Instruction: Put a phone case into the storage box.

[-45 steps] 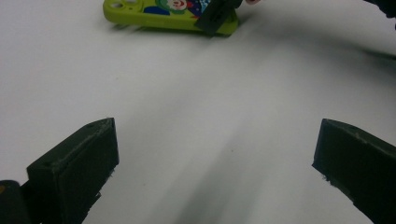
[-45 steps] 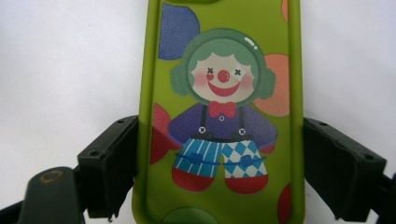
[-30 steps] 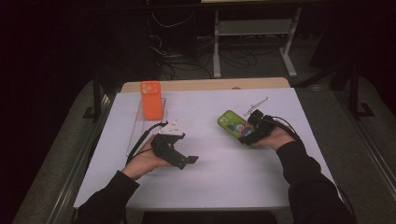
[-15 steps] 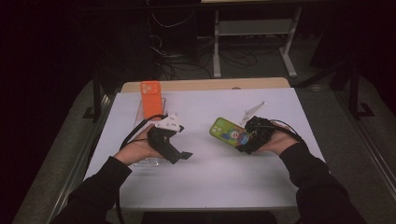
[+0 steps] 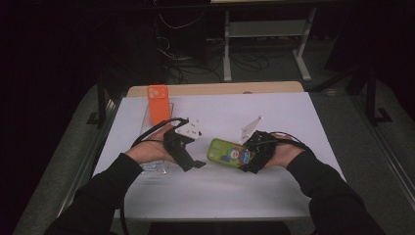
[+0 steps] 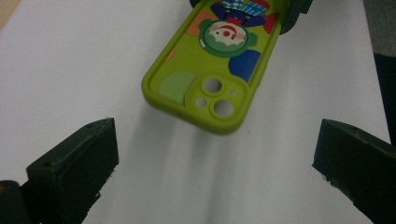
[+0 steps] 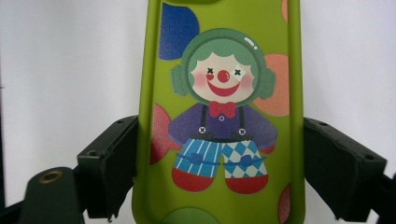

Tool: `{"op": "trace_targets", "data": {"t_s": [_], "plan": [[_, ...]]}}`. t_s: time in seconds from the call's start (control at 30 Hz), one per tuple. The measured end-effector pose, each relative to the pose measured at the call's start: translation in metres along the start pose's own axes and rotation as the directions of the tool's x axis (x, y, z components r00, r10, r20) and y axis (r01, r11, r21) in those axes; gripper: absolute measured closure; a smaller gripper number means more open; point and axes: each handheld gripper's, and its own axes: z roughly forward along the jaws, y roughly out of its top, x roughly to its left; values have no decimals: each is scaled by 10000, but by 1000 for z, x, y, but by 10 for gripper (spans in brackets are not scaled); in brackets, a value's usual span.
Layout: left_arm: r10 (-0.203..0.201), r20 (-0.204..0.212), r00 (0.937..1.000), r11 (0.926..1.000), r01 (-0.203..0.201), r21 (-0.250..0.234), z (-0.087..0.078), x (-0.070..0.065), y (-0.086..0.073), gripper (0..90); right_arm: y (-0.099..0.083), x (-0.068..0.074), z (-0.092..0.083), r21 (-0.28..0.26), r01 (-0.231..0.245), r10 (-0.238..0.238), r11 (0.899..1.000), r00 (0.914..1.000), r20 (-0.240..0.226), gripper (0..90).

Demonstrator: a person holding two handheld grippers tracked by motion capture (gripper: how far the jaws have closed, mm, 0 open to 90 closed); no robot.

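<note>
Your right gripper [image 5: 247,157] has the green phone case [image 5: 229,152] clamped across its width, a black jaw pressing on each long edge, as the right gripper view shows with the clown print [image 7: 223,116] facing the camera. Holding it by the lower half leaves the camera-cutout end [image 6: 212,95] free and sticking out toward your other hand, which looks like the point of this grip: the free end is what the other gripper can take. The case hangs just above the white worktop [image 5: 293,112], near its middle, tilted a little rather than lying flat, so there is room for a jaw to pass beneath it. Your left gripper [image 5: 193,161] is spread wide with nothing between its jaws; in the left gripper view they stand far apart on either side of the cutout end, which is near but not yet between them, so this reads as lining up for a handover or a two-handed hold. Behind your left hand the orange phone [image 5: 157,103] rests on a clear stand [image 5: 147,128] near the back left of the worktop, well apart from the case, possibly waiting to be fitted into it.
</note>
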Motion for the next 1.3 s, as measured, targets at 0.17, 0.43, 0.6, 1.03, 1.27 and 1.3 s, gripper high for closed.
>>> {"op": "trace_targets", "data": {"t_s": [0.17, 0.43, 0.6, 1.03, 1.27, 1.3], "plan": [[276, 287, 9992, 9995, -280, 135, 7, -2, 3, 0, 10, 6, 0, 1, 468, -468, 9989, 9985, -282, 152], [775, 752, 9942, 9954, -814, 511, 17, -8, 7, 0, 26, 16, 3, 11, 1078, -1075, 9942, 9919, -681, 152], [875, 967, 9915, 9923, -953, 790, 23, -10, 7, 0, 35, 20, 3, -61, 1381, -1381, 9904, 9874, -775, 152], [985, 1230, 9875, 9892, -1107, 959, 30, -13, 9, 46, 47, 20, 2, -155, 1619, -1626, 9867, 9821, -949, 152], [1034, 1310, 9860, 9891, -1158, 911, 29, -12, 8, 127, 47, 20, 2, -113, 1645, -1648, 9863, 9819, -933, 152], [1025, 1340, 9857, 9891, -1153, 912, 29, -12, 8, 128, 46, 20, 2, -111, 1640, -1643, 9864, 9820, -936, 152]]}}
